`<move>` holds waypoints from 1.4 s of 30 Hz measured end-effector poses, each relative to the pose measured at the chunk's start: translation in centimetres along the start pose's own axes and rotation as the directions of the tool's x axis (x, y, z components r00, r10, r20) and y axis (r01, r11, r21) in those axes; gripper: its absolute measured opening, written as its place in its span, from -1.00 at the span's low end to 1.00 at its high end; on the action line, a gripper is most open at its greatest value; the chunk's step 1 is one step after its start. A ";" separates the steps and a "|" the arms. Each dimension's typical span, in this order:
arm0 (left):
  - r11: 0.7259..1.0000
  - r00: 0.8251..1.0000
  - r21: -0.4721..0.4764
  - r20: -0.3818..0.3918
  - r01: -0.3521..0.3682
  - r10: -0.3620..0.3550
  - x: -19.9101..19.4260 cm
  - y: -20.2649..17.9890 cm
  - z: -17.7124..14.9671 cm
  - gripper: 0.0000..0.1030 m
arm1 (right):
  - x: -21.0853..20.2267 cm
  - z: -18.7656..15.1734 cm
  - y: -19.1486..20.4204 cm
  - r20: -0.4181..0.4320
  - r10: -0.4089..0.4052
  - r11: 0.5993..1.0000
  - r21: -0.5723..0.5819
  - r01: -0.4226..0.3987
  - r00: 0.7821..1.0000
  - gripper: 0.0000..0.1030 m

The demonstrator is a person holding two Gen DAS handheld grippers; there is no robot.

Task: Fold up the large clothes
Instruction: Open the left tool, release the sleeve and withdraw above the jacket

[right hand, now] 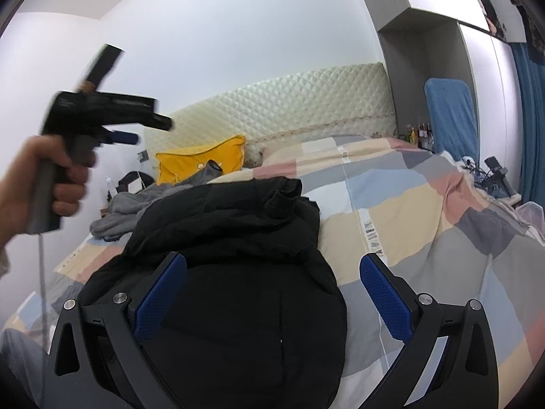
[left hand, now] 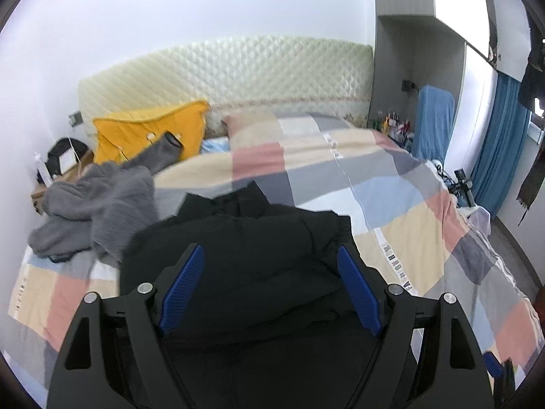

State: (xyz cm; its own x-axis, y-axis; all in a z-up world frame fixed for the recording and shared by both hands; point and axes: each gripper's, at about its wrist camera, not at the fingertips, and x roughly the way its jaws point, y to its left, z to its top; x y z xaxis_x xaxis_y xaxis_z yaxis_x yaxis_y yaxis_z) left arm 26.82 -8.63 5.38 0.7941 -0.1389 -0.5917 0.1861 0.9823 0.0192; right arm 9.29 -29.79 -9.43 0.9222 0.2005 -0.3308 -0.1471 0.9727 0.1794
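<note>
A black padded jacket (left hand: 245, 238) lies folded in a thick bundle on the checked bedspread (left hand: 391, 211). My left gripper (left hand: 270, 255) hovers above it, open, with nothing between its blue pads. The right wrist view shows the same jacket (right hand: 238, 231) heaped near the bed's front. My right gripper (right hand: 272, 266) stands open just above its near end, nothing pinched. The left gripper (right hand: 136, 129) shows blurred at the upper left of that view, raised off the bed in a person's hand (right hand: 51, 177).
A grey fleece garment (left hand: 95, 204) lies crumpled on the bed's left side. A yellow pillow (left hand: 146, 129) leans on the quilted headboard (left hand: 238, 68). A blue-covered chair (left hand: 436, 119), cluttered shelf and blue curtain (left hand: 500, 136) stand to the right.
</note>
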 end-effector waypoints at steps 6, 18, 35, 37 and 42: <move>1.000 0.999 0.002 0.045 0.018 -0.018 -5.9 1.4 0.1 0.57 | -0.8 0.3 0.6 0.015 -0.006 1.000 0.005 0.006 1.000 0.99; 0.989 0.989 -0.040 0.037 0.144 -0.143 -13.3 3.9 -6.0 0.57 | -4.8 0.7 3.4 0.068 0.087 0.996 -0.021 -0.086 0.994 0.99; 0.998 0.998 -0.011 0.038 0.056 -0.056 -11.3 7.3 -15.4 0.56 | -3.8 -1.2 7.1 -0.022 0.123 0.983 -0.135 -0.124 0.992 0.99; 0.998 0.998 -0.013 0.034 0.053 -0.053 -10.6 7.9 -16.1 0.57 | -3.7 -1.3 7.1 -0.029 0.119 0.984 -0.132 -0.122 0.992 0.99; 0.998 0.998 -0.042 0.032 0.056 -0.054 -8.6 9.3 -17.5 0.56 | -3.2 -1.4 7.0 -0.043 0.112 0.986 -0.119 -0.117 0.993 0.99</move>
State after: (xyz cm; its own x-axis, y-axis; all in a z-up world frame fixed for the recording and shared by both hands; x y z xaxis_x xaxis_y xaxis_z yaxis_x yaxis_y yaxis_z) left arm 11.56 3.88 -3.47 0.8008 -0.1960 -0.5660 0.2053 0.9775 -0.0481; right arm 4.76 -23.47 -8.43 0.8836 0.3134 -0.3481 -0.2952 0.9496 0.1056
